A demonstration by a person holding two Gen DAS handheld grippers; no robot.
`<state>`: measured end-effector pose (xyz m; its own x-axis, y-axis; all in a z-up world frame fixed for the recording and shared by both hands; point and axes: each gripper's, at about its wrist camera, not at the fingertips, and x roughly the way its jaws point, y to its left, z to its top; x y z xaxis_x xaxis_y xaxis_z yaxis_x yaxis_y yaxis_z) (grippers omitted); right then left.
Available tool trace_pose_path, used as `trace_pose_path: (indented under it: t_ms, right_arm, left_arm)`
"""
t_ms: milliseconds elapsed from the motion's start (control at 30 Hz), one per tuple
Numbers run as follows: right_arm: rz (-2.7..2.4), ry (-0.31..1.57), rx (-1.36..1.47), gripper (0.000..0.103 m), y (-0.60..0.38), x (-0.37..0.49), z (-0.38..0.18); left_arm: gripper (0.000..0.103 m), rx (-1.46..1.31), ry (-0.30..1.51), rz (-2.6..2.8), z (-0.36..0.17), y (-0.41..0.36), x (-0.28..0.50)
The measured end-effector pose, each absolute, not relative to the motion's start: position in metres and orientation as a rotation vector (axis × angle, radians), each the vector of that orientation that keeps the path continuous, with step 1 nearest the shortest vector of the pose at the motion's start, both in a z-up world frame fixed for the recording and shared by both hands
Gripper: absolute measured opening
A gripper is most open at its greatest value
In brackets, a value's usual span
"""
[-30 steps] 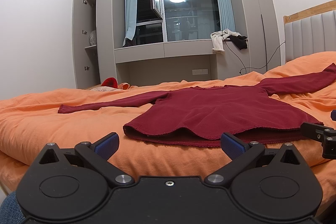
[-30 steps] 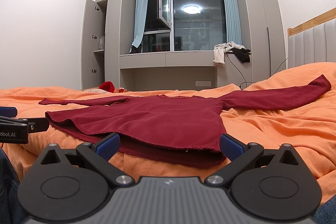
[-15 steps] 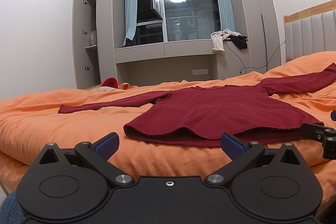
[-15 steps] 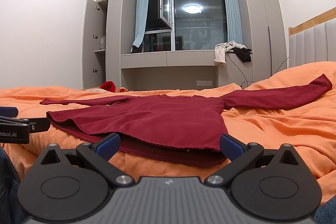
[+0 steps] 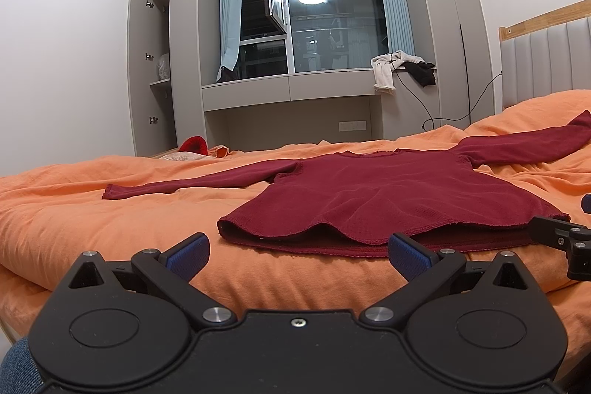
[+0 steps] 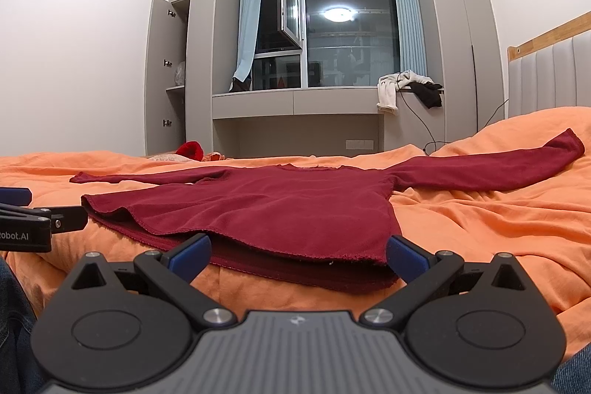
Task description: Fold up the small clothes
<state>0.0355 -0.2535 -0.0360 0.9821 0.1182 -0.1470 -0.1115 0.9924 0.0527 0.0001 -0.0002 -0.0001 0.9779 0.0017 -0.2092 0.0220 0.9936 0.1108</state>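
A dark red long-sleeved top (image 5: 388,194) lies flat on the orange bed cover (image 5: 92,209), sleeves spread to both sides, hem toward me. It also shows in the right wrist view (image 6: 266,209). My left gripper (image 5: 297,252) is open and empty, just short of the hem's left part. My right gripper (image 6: 297,253) is open and empty, at the hem's right part. Each gripper shows at the edge of the other's view.
A padded headboard (image 5: 546,61) stands at the right. Grey wardrobes and a window ledge (image 5: 295,87) with loose clothes (image 5: 391,69) line the far wall. A red item (image 5: 194,144) lies beyond the bed's far left edge.
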Motion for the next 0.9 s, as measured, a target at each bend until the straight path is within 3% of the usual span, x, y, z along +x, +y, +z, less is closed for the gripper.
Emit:
trace_pose_path:
  t_ms: [900]
  right_arm:
    - [0.077, 0.219, 0.107, 0.103, -0.259, 0.045, -0.029]
  left_arm:
    - [0.103, 0.117, 0.234, -0.008, -0.002, -0.001, 0.006]
